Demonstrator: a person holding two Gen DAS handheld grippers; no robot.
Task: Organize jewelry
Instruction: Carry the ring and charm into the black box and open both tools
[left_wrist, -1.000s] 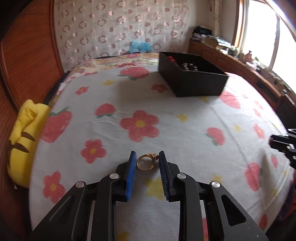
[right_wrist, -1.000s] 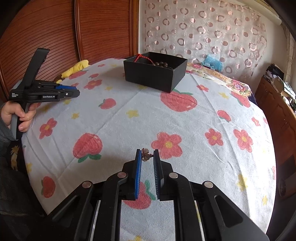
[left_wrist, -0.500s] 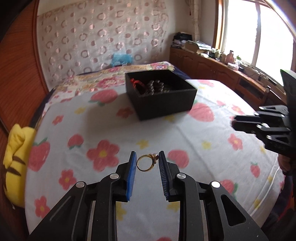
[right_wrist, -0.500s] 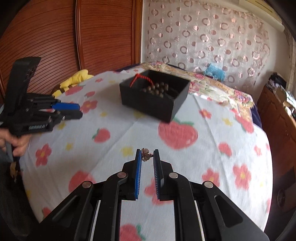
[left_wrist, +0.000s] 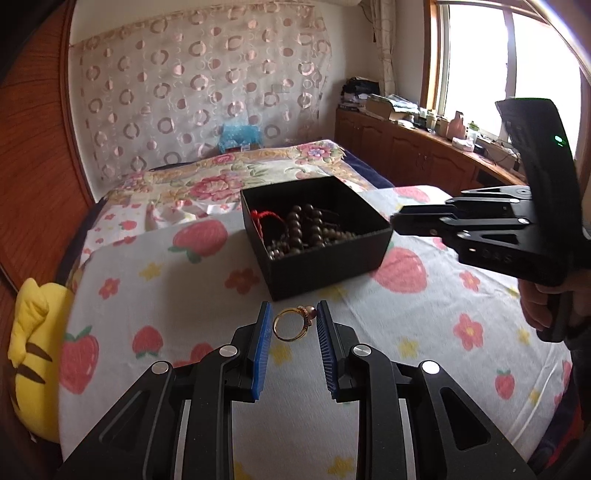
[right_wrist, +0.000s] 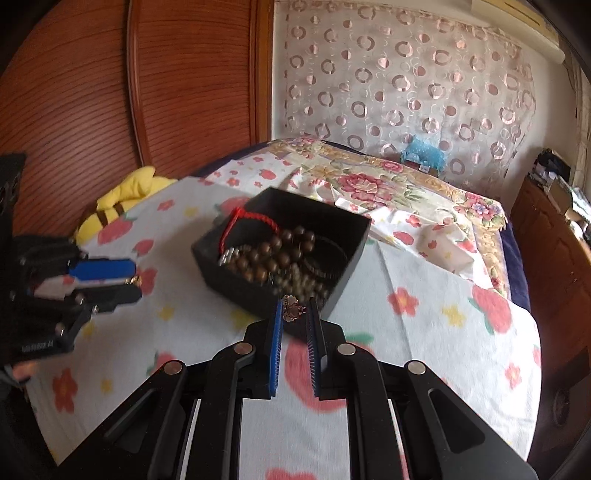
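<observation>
Left wrist view: the left hand-held gripper (left_wrist: 291, 325) clamps one gold ring (left_wrist: 290, 325) with a small stone between its blue pads, above the strawberry-print bed sheet (left_wrist: 406, 332). Just beyond sits one black box (left_wrist: 325, 258) with brown bead bracelets (left_wrist: 303, 230) and one red cord (left_wrist: 263, 218). Only this view shows the window. Right wrist view: the right hand-held gripper (right_wrist: 294, 312) pinches one small rose-coloured earring (right_wrist: 292, 309) at the box's near wall. Only here does the left one show from the side.

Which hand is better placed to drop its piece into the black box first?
Right, likely: its tongs, holding a small rose-gold trinket, overlap the black box rim; the left tongs look further back.
</observation>
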